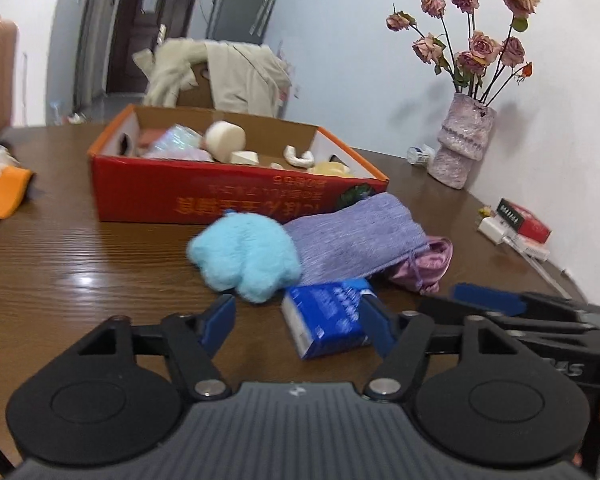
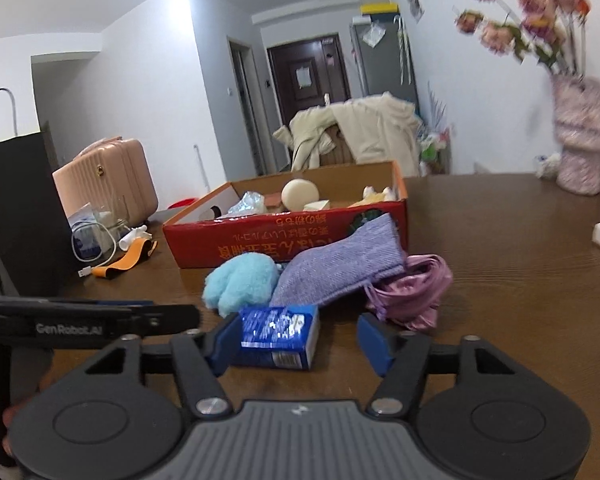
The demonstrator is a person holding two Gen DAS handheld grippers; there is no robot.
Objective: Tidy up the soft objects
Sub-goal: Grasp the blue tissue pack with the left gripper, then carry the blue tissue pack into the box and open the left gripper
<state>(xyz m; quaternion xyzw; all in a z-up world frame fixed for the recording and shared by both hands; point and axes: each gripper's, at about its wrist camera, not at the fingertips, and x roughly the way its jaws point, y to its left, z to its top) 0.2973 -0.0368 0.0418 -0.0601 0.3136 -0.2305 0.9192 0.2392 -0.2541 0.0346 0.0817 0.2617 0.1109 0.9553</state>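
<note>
While both grippers gape: left gripper (image 1: 298,326) | right gripper (image 2: 298,338) | one tissue pack (image 2: 278,336) | one box (image 1: 236,196)

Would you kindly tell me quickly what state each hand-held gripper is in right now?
Left hand-held gripper: open, holding nothing; the blue tissue packet lies by its right finger.
Right hand-held gripper: open, nothing gripped.

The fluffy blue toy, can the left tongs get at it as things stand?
Probably yes: the fluffy blue toy lies just ahead of the open left tongs with bare table between, though the blue tissue pack crowds the right pad.
</note>
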